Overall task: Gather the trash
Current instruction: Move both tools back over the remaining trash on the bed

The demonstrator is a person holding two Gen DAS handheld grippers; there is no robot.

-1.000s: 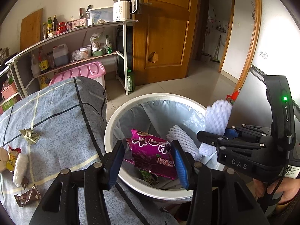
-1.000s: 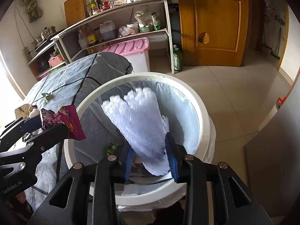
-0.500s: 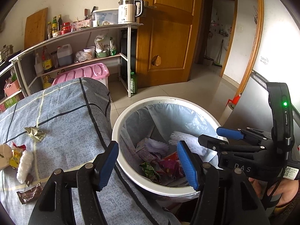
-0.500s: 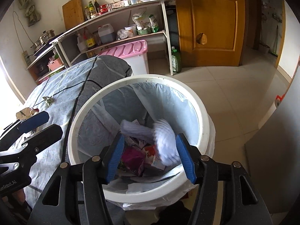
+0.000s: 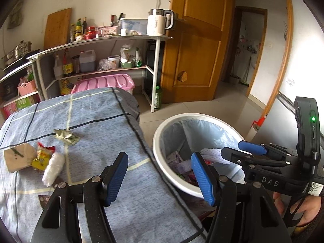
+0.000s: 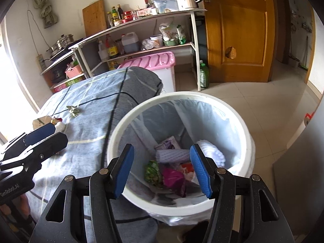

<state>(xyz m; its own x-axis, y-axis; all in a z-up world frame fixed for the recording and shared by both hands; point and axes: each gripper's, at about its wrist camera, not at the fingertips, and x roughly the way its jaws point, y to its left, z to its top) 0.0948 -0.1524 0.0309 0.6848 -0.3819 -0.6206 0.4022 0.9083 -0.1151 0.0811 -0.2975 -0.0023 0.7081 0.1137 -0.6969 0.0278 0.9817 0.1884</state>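
A glossy white plastic bin (image 6: pixel 239 119) stands by matt blue cloth (image 5: pixel 97 141) and a varnished wood door (image 5: pixel 194 60).

1. Bin (image 6: pixel 248 141), white and lined, is standing beside the bed, holding foam nets (image 6: pixel 172 155) and wrappers (image 6: pixel 174 179).
2. Foil scrap (image 5: pixel 65 136), carton (image 5: pixel 17 158), packets (image 5: pixel 43 158) are lying on the blue cover (image 5: pixel 101 125).

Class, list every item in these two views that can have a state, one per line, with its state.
left gripper: open, empty
right gripper: open, empty
trash bin: lined, partly filled
wooden door: ajar
pink storage box: lid on
crumpled wrapper: still on the cloth
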